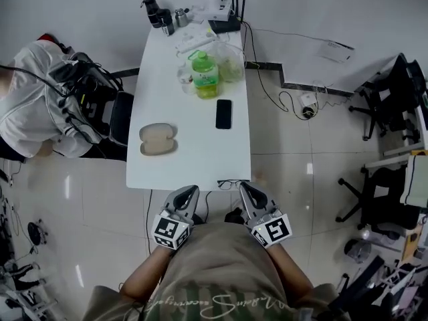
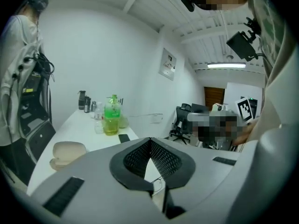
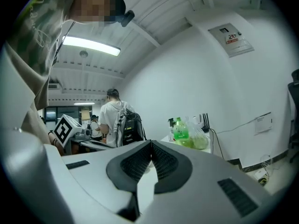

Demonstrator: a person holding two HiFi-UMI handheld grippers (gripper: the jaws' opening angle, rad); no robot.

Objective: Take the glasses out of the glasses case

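A beige glasses case [image 1: 158, 139] lies on the left part of the white table [image 1: 194, 162]; it also shows in the left gripper view as the case [image 2: 67, 153]. Thin-framed glasses [image 1: 231, 184] rest at the table's front edge, out of the case, and a lens of the glasses [image 2: 158, 184] peeks from below the left jaws. My left gripper [image 1: 190, 190] [image 2: 150, 141] and right gripper [image 1: 244, 186] [image 3: 151, 143] hang side by side just in front of the table edge, close to my torso. Both are shut with nothing between the jaws.
A black phone [image 1: 223, 114], a green bottle [image 1: 204, 74], a plastic bag [image 1: 231, 62], dark flasks [image 1: 158, 12] and a router [image 1: 227, 20] occupy the table's far half. A person with a backpack [image 1: 37, 102] stands at the left by a chair [image 1: 120, 116]. Office chairs [image 1: 388, 99] stand at the right.
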